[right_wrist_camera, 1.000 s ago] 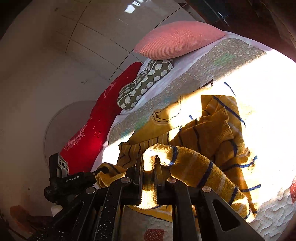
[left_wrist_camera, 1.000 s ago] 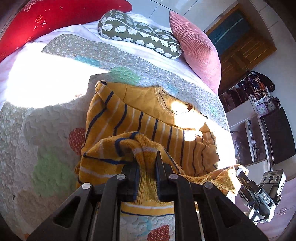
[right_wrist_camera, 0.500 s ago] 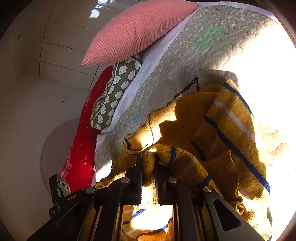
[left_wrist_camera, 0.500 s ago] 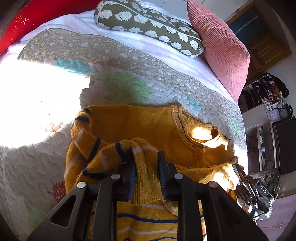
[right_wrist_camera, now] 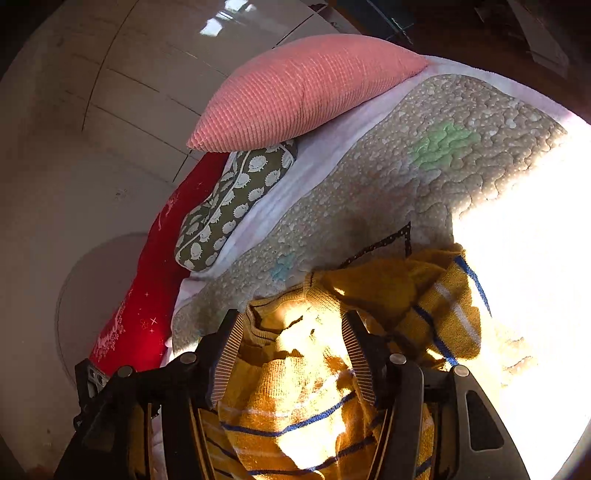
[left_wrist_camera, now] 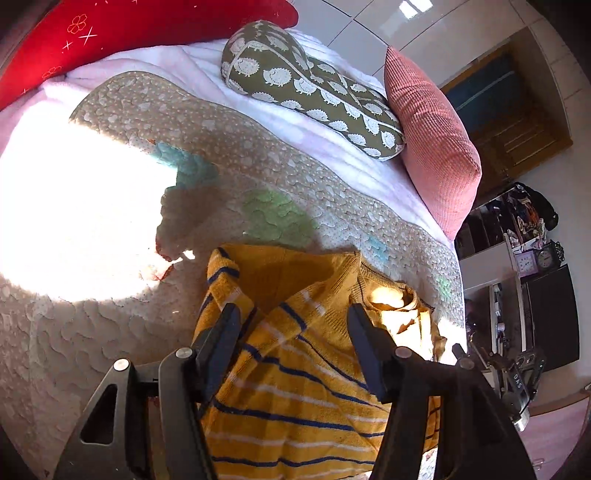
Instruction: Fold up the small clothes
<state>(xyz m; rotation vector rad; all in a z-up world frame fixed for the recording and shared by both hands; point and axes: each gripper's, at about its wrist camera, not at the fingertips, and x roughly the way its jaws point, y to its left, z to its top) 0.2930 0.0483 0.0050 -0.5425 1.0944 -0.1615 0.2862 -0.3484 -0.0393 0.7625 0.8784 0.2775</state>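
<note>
L gripper (left_wrist_camera: 293,314) is sitting w/ jaws spread wide, nothing pinched btwn them; the yellow striped sweater (left_wrist_camera: 295,369) is lying under and btwn the fingers, navy and white stripes running across the folded-over lower part. R gripper (right_wrist_camera: 290,325) is likewise standing open, ribbed pads (right_wrist_camera: 356,358) facing each other, w/ the sweater (right_wrist_camera: 295,387) bunching up in the gap but not clamped.

L view is showing the sweater flatter: the striped part is lying over the plain yellow chest, the neckline (left_wrist_camera: 388,295) is sitting to the right, sunlit. It's also catching the R gripper (left_wrist_camera: 517,380) at the right edge, beside the sweater's far side. R view is showing the collar (right_wrist_camera: 266,325) close up just past the left finger, plus a striped sleeve (right_wrist_camera: 450,306) humping up on the right, half in glare; the L gripper's body (right_wrist_camera: 92,376) is peeking in low left.

Sweater is resting on the quilted bedspread (left_wrist_camera: 92,332), near its front edge. Sun patch is blowing out part of the quilt in both views.

Further back: hedgehog-print cushion (left_wrist_camera: 306,92), pink ribbed pillow (left_wrist_camera: 432,140), red pillow (left_wrist_camera: 129,33). Only L view is showing the shelf w/ clocks (left_wrist_camera: 535,258) and wooden door (left_wrist_camera: 509,110); only R view is showing the tiled wall (right_wrist_camera: 110,110) behind the pillows.
</note>
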